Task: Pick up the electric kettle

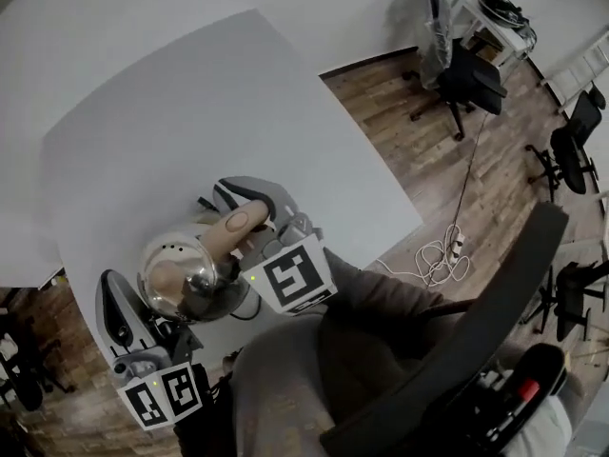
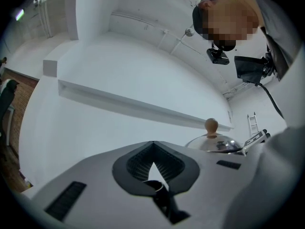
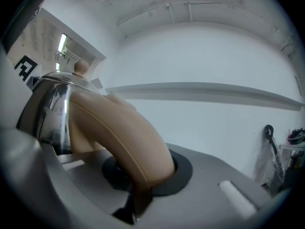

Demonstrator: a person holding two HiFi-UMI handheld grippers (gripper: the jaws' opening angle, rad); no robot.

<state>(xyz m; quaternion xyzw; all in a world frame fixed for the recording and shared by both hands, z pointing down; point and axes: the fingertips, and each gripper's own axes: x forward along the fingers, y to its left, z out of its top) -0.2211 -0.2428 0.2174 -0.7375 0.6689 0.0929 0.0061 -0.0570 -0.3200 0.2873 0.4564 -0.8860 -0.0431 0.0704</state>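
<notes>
While the left gripper (image 1: 119, 301) at the lower left has its fingers pressed together, with nothing I can make out between them, the shiny domed steel electric kettle (image 1: 179, 272) hangs just to its right, over the near edge of the white worktop (image 1: 190, 93). Right of that, the right gripper (image 1: 244, 211) has its fingers clamped on the kettle's curved tan handle (image 1: 234, 230).

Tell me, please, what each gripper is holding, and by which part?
The right gripper is clamped on the electric kettle by its tan handle. The left gripper is shut and holds nothing.
</notes>
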